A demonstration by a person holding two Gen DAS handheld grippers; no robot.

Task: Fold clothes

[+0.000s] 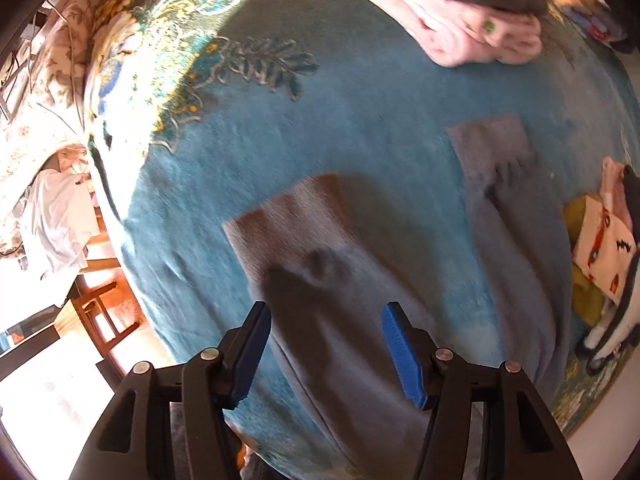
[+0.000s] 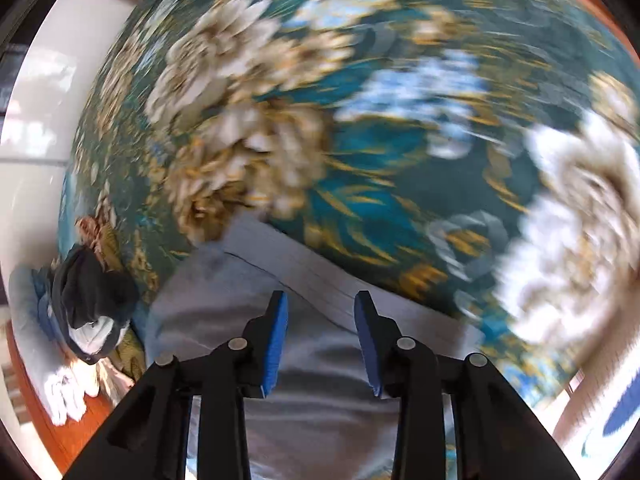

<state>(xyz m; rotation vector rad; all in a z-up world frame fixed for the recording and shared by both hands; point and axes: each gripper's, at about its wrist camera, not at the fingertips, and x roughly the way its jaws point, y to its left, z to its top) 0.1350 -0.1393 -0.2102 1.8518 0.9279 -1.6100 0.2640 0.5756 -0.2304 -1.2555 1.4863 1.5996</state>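
A grey garment (image 1: 360, 320) lies spread on the teal floral cloth (image 1: 280, 128), its two ribbed cuffs (image 1: 288, 220) pointing up the left wrist view. My left gripper (image 1: 326, 332) hangs above it, pointing down, jaws apart with nothing between the blue pads. In the right wrist view the same grey garment (image 2: 320, 380) shows its ribbed band (image 2: 304, 264) just past my right gripper (image 2: 322, 320). That gripper's jaws stand partly apart above the cloth, and no fabric is pinched between them. The view is blurred.
A pink and dark pile of clothes (image 1: 460, 20) lies at the far edge. More clothes (image 1: 608, 248) sit at the right. A wooden chair (image 1: 104, 316) stands at the left. A dark and white bundle (image 2: 92, 304) lies beside the garment on the left.
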